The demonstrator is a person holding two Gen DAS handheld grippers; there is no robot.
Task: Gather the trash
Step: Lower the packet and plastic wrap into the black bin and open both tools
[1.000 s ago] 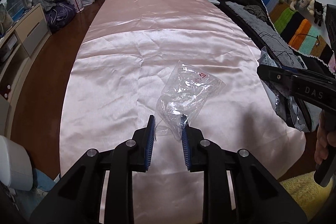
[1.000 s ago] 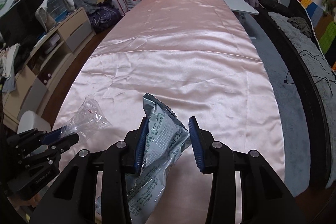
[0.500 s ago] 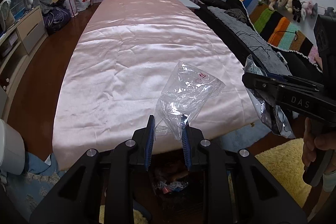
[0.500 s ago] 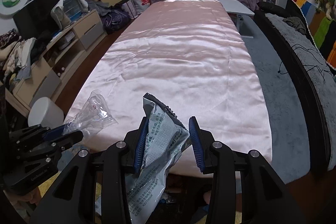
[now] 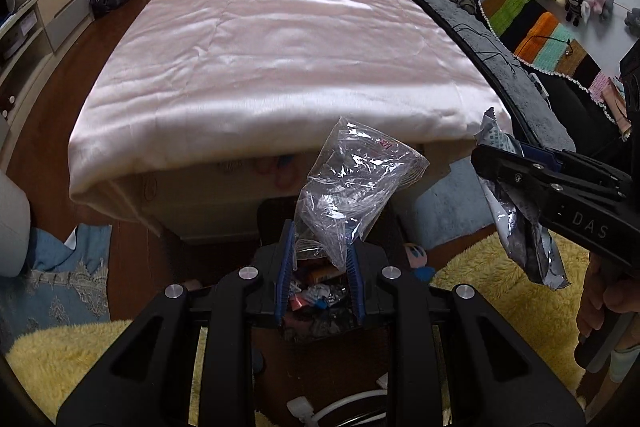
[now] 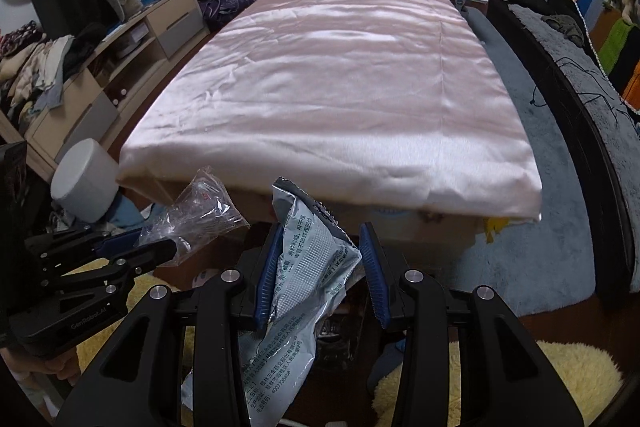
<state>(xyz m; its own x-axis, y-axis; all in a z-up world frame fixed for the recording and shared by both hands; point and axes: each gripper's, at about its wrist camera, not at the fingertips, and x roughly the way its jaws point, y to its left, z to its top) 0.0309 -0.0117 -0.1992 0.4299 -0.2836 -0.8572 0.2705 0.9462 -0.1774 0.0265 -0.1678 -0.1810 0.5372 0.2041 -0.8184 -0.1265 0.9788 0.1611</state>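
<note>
With both hands loaded, we are at the carry-to-the-bin step! The left gripper point(image 5: 320, 277) has its jaws pinched on the low corner of a clear plastic bag point(image 5: 354, 183), which stands up crumpled above the blue pads. Directly below and just beyond those pads sits a dark waste bin point(image 5: 320, 311) on the floor, with colourful scraps already inside, at the near end of the pink satin-covered table point(image 5: 280, 59). Over on the right, the right gripper point(image 6: 320, 267) clamps a silver foil pouch point(image 6: 304, 267) printed with text, its long tail hanging down between the arms. From the left camera that pouch hangs to the right of the bin, over the yellow shaggy rug point(image 5: 500, 287). The tabletop looks bare of litter at this end. My read: the left bag is lined up for a drop, so the next move calls for spreading those jaws over the bin mouth, then bringing the pouch left across to follow it in.
</note>
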